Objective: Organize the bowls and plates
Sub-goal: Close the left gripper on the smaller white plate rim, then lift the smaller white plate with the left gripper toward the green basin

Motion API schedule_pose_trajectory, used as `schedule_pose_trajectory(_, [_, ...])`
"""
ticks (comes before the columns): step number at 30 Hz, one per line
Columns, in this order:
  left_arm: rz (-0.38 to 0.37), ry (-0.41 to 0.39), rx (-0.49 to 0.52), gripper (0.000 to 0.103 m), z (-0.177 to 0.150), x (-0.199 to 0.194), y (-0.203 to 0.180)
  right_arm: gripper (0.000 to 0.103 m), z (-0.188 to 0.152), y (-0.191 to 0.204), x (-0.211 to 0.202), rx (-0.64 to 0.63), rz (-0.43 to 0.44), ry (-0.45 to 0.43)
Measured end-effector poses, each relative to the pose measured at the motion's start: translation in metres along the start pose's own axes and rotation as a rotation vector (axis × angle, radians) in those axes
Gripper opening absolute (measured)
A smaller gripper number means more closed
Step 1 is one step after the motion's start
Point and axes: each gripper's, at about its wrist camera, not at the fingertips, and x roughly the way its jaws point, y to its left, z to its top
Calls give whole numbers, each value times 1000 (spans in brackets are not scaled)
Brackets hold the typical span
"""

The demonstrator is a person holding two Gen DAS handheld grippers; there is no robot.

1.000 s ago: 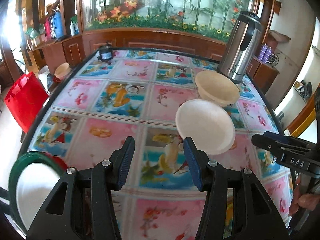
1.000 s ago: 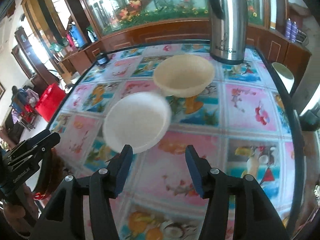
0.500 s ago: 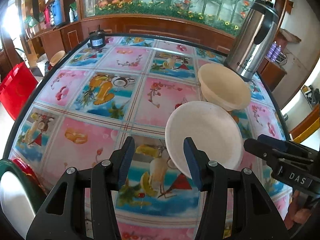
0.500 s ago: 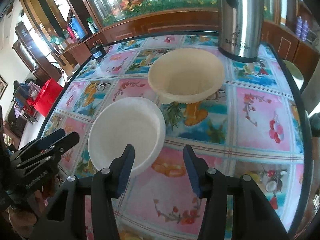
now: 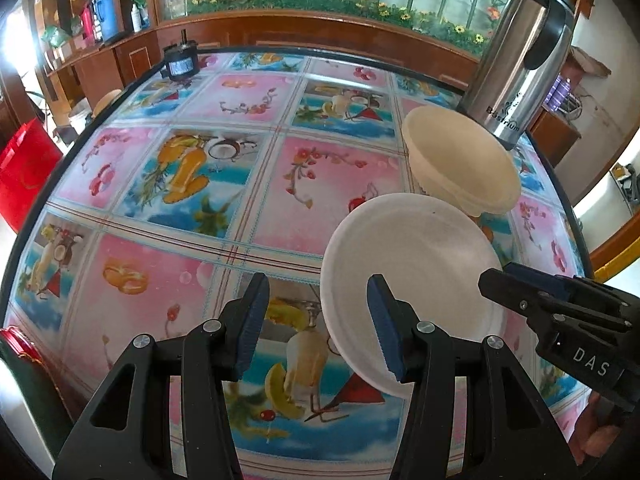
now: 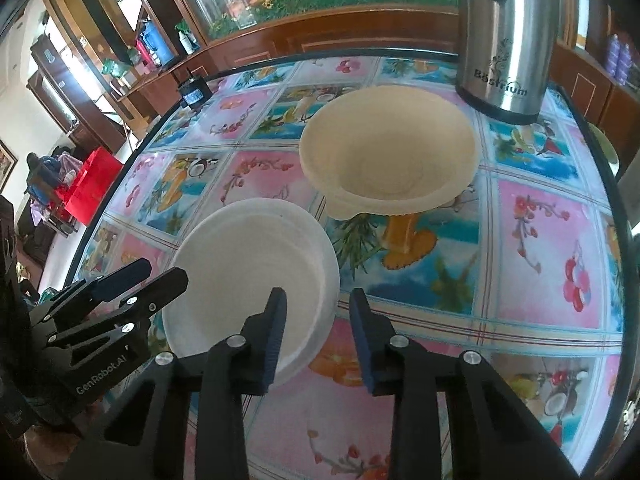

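A white plate (image 5: 412, 256) (image 6: 248, 264) lies on the fruit-patterned table (image 5: 160, 248), with a cream bowl (image 5: 460, 160) (image 6: 388, 160), seemingly a nested stack, just behind it. My left gripper (image 5: 316, 300) is open, and the plate's left rim stands between its jaws without touching the pads. My right gripper (image 6: 318, 304) straddles the plate's right rim; its jaws are closing and the pads are still clear of the rim. Each gripper also shows in the other's view: the right gripper (image 5: 496, 284) and the left gripper (image 6: 160, 276) flank the plate.
A steel thermos jug (image 5: 516, 60) (image 6: 504, 40) stands behind the bowl at the far right. A small black device (image 5: 180, 62) sits at the table's far edge. A green-rimmed dish with something red (image 5: 16, 360) is at the near left. A red bag (image 5: 24, 172) is beside the table.
Both grippers moved forward and down to the white plate, which now sits between them. The right jaws have narrowed. The green-rimmed dish has slid almost out of the left view.
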Motion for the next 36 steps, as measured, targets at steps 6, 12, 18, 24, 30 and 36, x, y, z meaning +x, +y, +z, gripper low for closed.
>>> schedule_pose_trajectory(6, [-1,18,6,51,0,9,-4,20,0,-3,8,3,15,13])
schedule_pose_trajectory(12, [13,29,28,22,-2,17,-7,12,-5,-2,7,-2,41,6])
schedule_pose_trajectory(18, [10,32,40,20,-8,13,-7,12,-12,0,5,3,45,7])
schedule_pose_trajectory(24, [13,20,54,20,-20,-3,-5,12,-25,6,-4,5,54,-3])
schedule_pose_trajectory(30, [18,8,69,20,-35,-22,-2,12,-40,15,-20,4,68,-19])
schedule_pose_trajectory(36, [26,-36,71,20,-48,-54,10,12,-53,35,-38,-14,83,-47])
